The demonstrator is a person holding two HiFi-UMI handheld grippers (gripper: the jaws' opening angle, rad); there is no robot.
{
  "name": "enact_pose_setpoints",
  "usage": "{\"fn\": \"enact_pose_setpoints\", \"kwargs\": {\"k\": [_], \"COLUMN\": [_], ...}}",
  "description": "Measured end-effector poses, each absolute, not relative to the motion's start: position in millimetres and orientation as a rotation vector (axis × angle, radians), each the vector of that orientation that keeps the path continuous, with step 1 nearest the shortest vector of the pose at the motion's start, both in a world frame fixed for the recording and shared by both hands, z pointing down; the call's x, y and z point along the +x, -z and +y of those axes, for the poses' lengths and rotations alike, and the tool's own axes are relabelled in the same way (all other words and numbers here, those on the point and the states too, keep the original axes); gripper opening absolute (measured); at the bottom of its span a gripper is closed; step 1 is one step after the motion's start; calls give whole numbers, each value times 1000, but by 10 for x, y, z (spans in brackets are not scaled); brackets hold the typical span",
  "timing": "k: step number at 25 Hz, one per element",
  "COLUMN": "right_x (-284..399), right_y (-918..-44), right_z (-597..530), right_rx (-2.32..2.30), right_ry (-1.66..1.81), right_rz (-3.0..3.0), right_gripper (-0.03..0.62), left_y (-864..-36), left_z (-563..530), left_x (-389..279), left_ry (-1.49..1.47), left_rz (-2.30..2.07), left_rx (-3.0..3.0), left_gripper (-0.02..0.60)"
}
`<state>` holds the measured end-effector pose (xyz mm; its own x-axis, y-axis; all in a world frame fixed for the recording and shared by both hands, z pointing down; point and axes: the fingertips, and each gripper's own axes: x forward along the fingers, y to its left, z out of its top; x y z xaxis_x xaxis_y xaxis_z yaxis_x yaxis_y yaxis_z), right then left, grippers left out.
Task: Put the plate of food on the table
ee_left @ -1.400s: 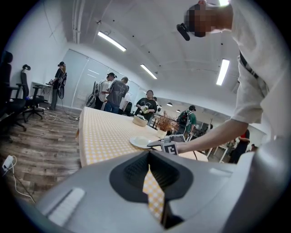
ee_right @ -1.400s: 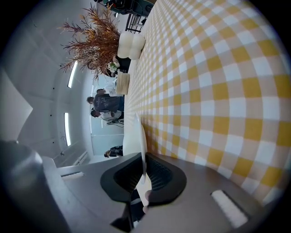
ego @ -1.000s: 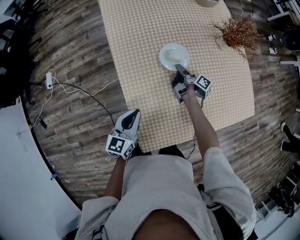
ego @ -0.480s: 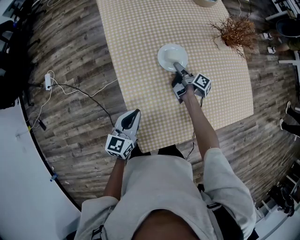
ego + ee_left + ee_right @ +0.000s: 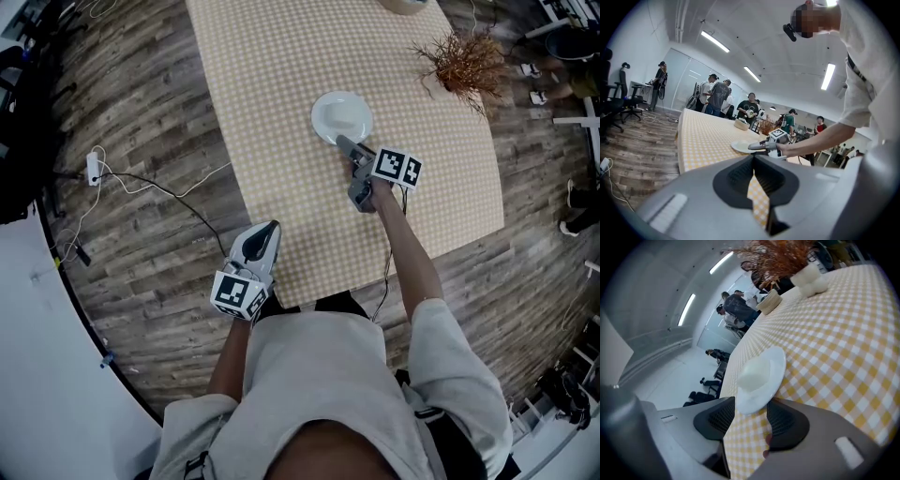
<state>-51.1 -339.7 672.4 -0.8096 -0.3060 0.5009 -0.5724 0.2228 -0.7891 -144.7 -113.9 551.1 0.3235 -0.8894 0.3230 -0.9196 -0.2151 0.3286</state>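
Head view: plate (image 5: pixel 341 117) on desk (image 5: pixel 281 56); right tongs (image 5: pixel 344 144) opening around rim, placement likely done; left tongs (image 5: pixel 270 228) closed, empty.

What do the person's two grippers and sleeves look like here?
Both the left gripper and right gripper are grey with black ribbed pads and a white cube of black square markers. The person wears a light beige short-sleeved top.
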Motion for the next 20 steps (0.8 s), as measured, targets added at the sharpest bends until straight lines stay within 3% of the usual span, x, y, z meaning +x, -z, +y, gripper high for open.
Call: {"fn": "enact_pose_setpoints", "kwargs": {"k": [16, 20], "right_x": [-451, -418], "right_y": [-6883, -6882], "right_z": [-3217, -3191], "right_rx": [760, 787], "right_ry": [-718, -700], "right_rz": [-2158, -2157], "right_gripper": [192, 185], "left_y": [-5529, -5528], "left_z": [-1165, -1128], "left_x": [-1457, -1432], "left_ry": [-83, -79], "left_rz": [-1589, -1588], "left_rx": [2132, 2129], "left_gripper": [9, 9]}}
